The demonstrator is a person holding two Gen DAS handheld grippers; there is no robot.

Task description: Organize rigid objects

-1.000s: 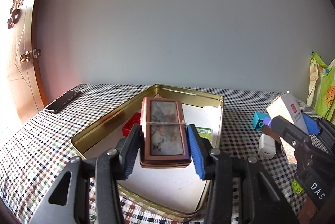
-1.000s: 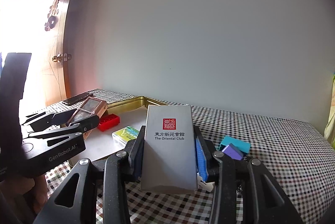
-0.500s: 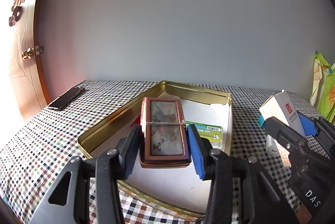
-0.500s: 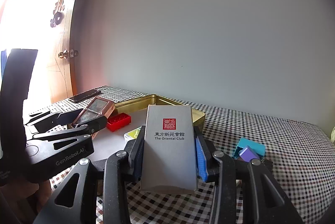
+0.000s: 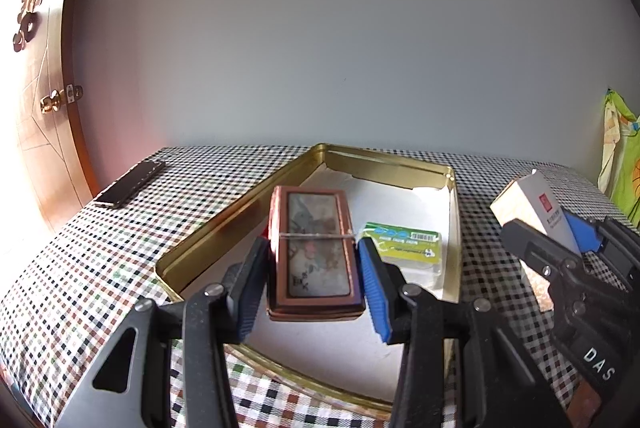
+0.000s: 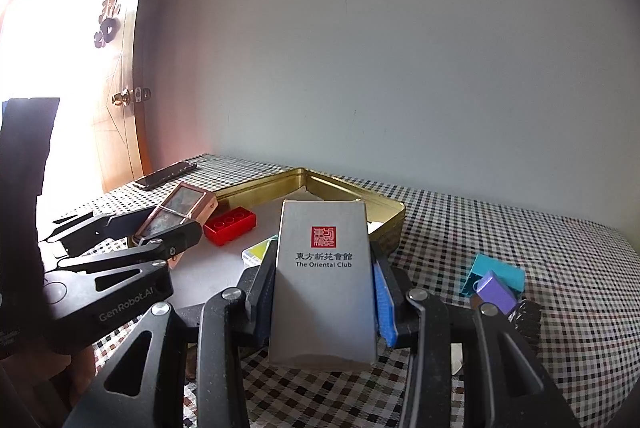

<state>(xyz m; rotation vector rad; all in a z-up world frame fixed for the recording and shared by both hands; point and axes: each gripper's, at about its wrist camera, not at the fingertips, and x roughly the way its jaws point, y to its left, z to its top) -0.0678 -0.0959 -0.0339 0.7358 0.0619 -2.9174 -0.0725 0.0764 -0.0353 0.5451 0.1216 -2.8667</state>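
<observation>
Grippers both loaded, left gripper (image 5: 314,282) clamping framed case (image 5: 314,252), right gripper (image 6: 324,292) clamping grey box (image 6: 324,280): lower each flat inside gold tin (image 5: 384,168), clear of red brick (image 6: 230,226).

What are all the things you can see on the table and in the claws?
gold tin: 1, gold with white lining, middle of table, open
red brick: 1, red, inside tin
green packet: 1, green-yellow, inside tin
phone: 1, dark, far left of table
teal block: 1, teal, on table right of tin
purple block: 1, purple, in front of teal block
checked cloth: 1, multicolour, covers table
door: 1, brown, left
brown case: 1, brown, in left claw, above tin
grey box: 1, grey, in right claw
</observation>
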